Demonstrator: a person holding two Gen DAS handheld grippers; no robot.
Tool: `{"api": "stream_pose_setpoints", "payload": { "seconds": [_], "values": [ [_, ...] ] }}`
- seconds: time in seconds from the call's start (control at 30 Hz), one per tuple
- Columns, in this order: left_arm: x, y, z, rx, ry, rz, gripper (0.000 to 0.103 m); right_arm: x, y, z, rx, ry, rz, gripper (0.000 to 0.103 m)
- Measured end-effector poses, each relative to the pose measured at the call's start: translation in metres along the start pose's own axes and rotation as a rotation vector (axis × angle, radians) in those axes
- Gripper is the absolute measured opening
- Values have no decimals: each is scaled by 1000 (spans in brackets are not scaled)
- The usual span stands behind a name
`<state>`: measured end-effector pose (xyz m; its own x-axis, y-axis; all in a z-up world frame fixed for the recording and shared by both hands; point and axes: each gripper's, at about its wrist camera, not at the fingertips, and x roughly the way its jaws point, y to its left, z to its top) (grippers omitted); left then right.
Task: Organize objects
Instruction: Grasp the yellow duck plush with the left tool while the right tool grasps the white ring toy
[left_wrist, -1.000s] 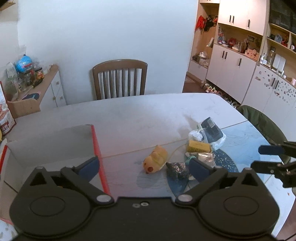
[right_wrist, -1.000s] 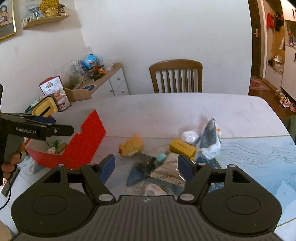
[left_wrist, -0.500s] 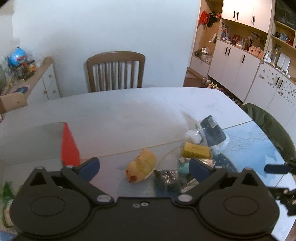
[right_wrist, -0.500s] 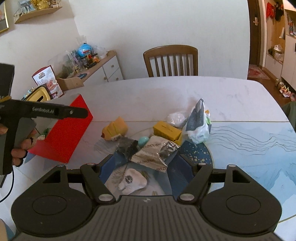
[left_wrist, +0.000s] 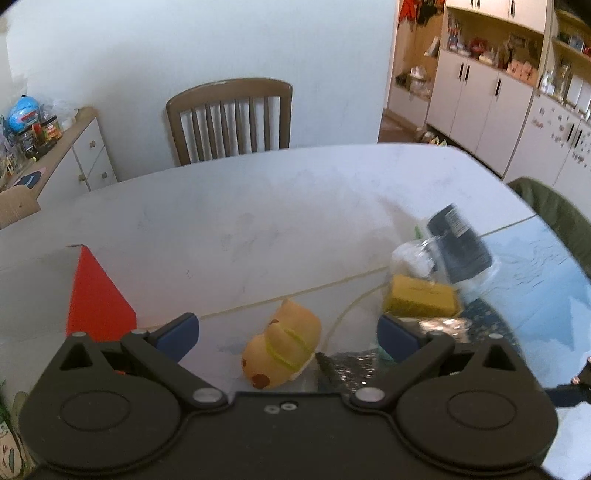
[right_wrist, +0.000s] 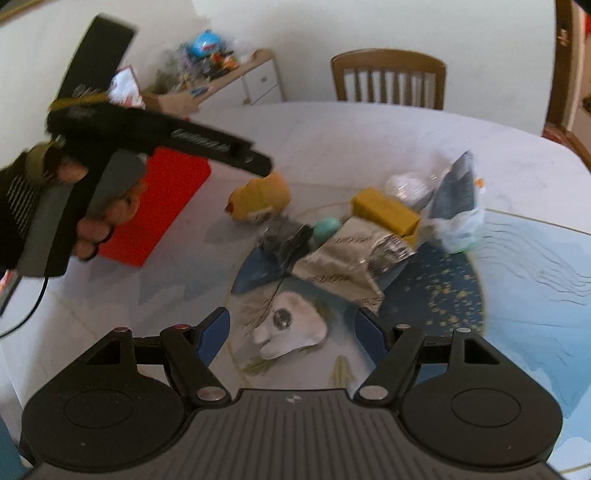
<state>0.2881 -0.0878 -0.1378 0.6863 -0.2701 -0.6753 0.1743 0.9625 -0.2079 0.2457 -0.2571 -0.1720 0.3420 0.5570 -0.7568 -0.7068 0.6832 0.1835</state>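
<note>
A: What does the step call for?
B: The left gripper (left_wrist: 286, 334), fingers spread wide and holding nothing, hovers just above the yellow plush toy (left_wrist: 282, 349). Judged from this, it should descend squarely so the pads straddle the toy's rounded body, then close gently; the soft body will yield. The red box (right_wrist: 155, 206) stands near, left of the toy, a likely destination.

A: And the other tool?
B: The right gripper (right_wrist: 291, 334) is likewise wide open and empty, poised over the table (right_wrist: 369, 129) short of the pile.

A: Materials, largest first?
B: Table: smooth, pale, with a glossy printed mat. Red box: rigid, flat-sided. Plastic bag (right_wrist: 456, 210): thin, upright, slippery. Foil packet (right_wrist: 351, 254): crinkled, reflective. Yellow block (right_wrist: 386, 212): matte, rectangular. Dark wrapper (right_wrist: 286, 243): crumpled. Teal egg (right_wrist: 327, 227): small, smooth, touching the wrapper.
</note>
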Motion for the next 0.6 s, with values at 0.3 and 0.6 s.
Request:
{"api": "stream_pose_setpoints", "payload": {
  "seconds": [0.3,0.6],
  "values": [
    [38,5,0,18,65,46,102,31,4,-2,-41,51,13,74],
    [56,9,-2,26,96,82,101,51,6,-3,-49,73,22,74]
  ]
}}
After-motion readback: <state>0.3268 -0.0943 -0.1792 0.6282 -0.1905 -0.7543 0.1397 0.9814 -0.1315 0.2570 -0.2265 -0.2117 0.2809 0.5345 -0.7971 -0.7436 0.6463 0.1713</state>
